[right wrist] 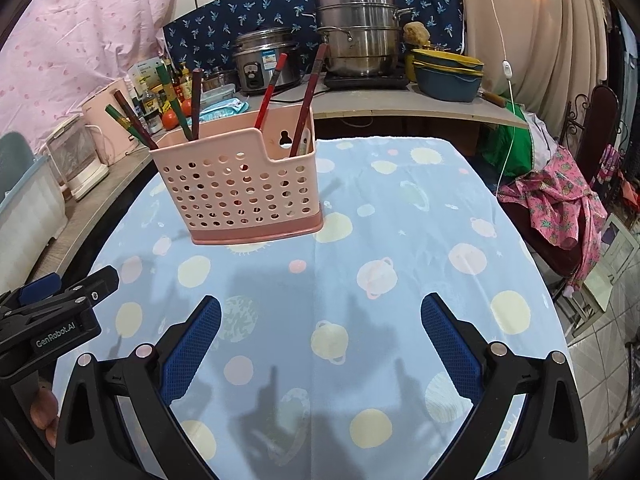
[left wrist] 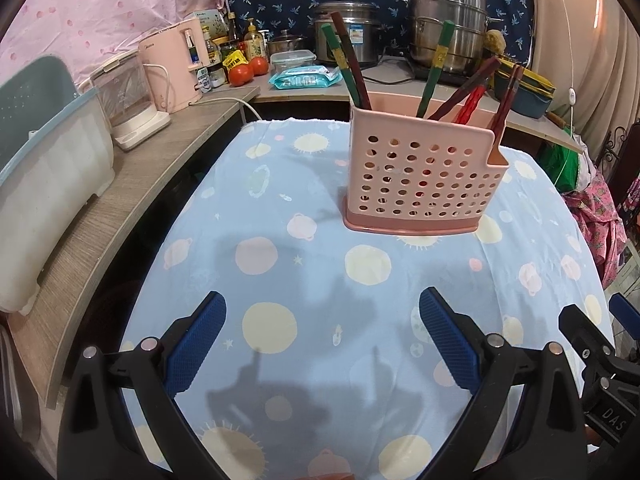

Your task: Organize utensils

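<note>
On tablecloth (left wrist: 304,288): pink perforated holder (left wrist: 416,184), red, green chopsticks (left wrist: 434,68) upright inside.

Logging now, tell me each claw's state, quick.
Left claw: open, holding nothing.
Right claw: open, holding nothing.

So the left gripper (left wrist: 322,334) hangs low over the table (left wrist: 280,200) with its jaws spread wide and nothing between them, just the blue planet-print cloth. Further back, a bit to the right, sits the pink perforated utensil holder (left wrist: 416,178), upright, with green and red chopsticks (left wrist: 348,64) leaning every which way out of the top. The right gripper (left wrist: 600,364) pokes in at the right edge. A pink kettle (left wrist: 174,68) stands on the side counter.
</note>
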The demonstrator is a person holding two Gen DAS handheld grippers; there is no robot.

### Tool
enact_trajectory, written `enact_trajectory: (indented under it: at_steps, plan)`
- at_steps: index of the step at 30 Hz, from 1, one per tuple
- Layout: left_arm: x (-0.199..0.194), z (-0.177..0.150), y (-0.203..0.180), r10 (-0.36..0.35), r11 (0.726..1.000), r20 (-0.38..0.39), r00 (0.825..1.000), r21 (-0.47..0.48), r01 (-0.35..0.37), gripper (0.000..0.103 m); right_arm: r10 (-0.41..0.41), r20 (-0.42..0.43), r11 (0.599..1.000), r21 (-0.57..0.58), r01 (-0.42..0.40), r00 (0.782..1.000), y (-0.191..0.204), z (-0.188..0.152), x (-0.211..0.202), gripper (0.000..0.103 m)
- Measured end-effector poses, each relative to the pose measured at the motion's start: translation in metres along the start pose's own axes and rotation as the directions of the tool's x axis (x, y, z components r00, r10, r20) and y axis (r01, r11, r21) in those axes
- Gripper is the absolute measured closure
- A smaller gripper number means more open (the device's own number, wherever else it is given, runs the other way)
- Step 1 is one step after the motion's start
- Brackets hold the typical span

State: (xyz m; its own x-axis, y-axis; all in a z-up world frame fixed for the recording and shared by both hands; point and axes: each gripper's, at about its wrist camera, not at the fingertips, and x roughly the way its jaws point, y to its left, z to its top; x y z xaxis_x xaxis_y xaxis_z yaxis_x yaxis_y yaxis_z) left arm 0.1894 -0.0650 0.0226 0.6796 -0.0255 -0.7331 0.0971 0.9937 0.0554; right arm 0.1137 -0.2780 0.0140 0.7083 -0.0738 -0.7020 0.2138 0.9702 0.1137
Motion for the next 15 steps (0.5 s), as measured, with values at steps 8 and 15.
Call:
enact_trajectory:
  at_steps: [8,15]
  plan:
    - [-0.0018,-0.0002,0.0004,0.016,1.0,0.009,1.0,0.005,-0.016,0.011,0.0,-0.009,1.0,-0.005,0.0,1.0,-0.0004,-0.0012,0.0021,0.006]
    - [-0.0001,-0.0013,0.0011,0.021,1.0,0.001,1.0,0.006,-0.021,0.011,-0.005,-0.011,1.0,0.001,0.005,1.0,-0.0013,-0.0026,0.0032,0.006]
